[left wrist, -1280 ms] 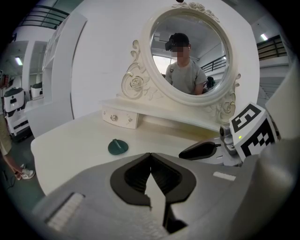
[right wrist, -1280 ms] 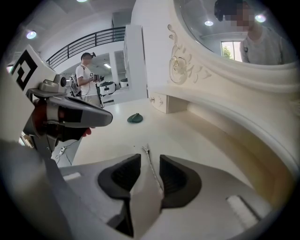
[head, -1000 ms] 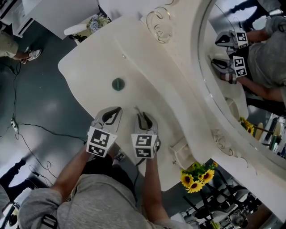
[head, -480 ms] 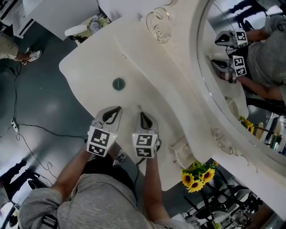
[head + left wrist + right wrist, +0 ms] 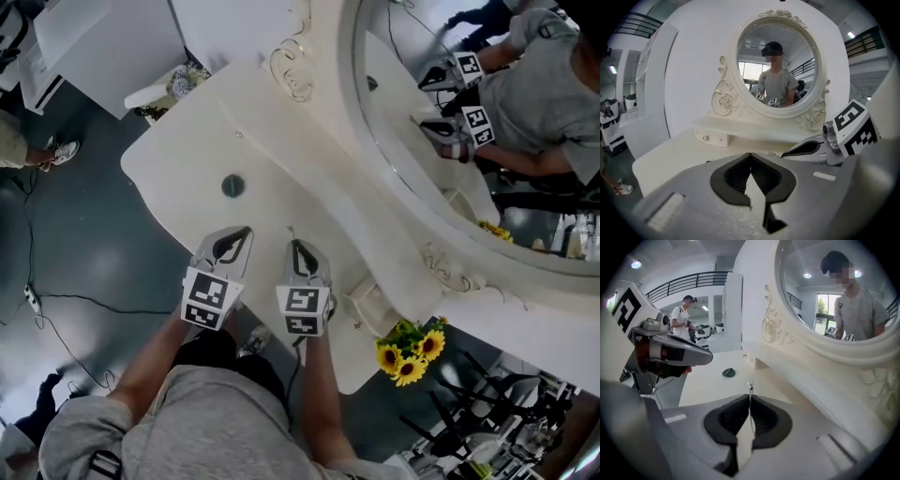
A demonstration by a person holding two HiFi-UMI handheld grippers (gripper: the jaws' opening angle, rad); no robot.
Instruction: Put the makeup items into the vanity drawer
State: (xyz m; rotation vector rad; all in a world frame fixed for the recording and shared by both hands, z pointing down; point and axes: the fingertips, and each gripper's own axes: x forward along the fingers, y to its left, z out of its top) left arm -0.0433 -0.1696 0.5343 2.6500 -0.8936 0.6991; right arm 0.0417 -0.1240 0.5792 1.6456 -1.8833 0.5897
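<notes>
Freshly shut hand-held gripper (image 5: 750, 398) on sliver (image 5: 750, 386)

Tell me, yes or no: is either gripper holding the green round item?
No, the green round item lies by itself on the vanity top, apart from the left gripper and the right gripper.

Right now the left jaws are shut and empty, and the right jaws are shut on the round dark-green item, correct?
No. The right gripper view shows the right gripper, whose jaws have just been closing, shut on a thin silvery stick; the round dark-green item lies on the tabletop. The left gripper is shut and empty.
</notes>
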